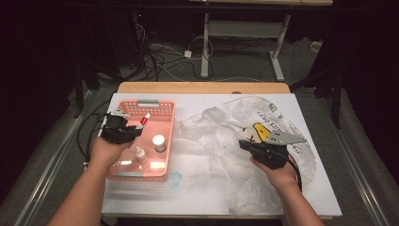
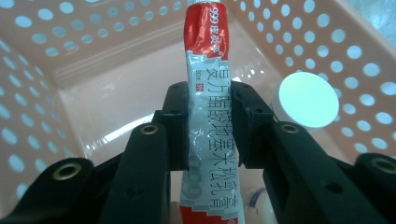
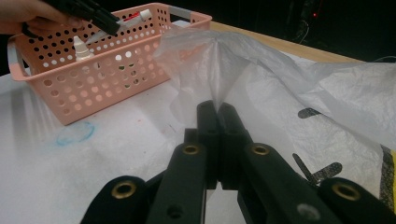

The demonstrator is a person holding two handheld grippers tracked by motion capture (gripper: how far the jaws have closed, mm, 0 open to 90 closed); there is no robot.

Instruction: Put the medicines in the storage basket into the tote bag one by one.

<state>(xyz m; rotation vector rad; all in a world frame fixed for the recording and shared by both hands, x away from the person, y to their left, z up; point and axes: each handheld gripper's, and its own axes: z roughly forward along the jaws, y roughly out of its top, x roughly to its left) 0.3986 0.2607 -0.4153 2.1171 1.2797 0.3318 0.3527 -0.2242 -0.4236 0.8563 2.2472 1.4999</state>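
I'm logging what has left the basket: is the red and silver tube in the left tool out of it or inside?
Not clearly out. The tube, clamped in the left tool, has the pink basket's walls around it.

The basket (image 1: 165, 123) sits on the left part of the table (image 1: 197, 197), near its left edge; inside it a jar (image 1: 159, 142) stands toward the right wall and a dropper bottle (image 1: 140, 155) stands just left of and nearer than the jar; the tube (image 1: 144, 119) hangs over the basket's far half, clamped in the left gripper (image 1: 137, 129), which reaches in from the left wall; right of the basket the plastic bag (image 1: 244, 122) spreads across the table's middle and right; the right gripper (image 1: 243, 144) rests on the bag's near part, pinching a fold of it, well apart from the basket.
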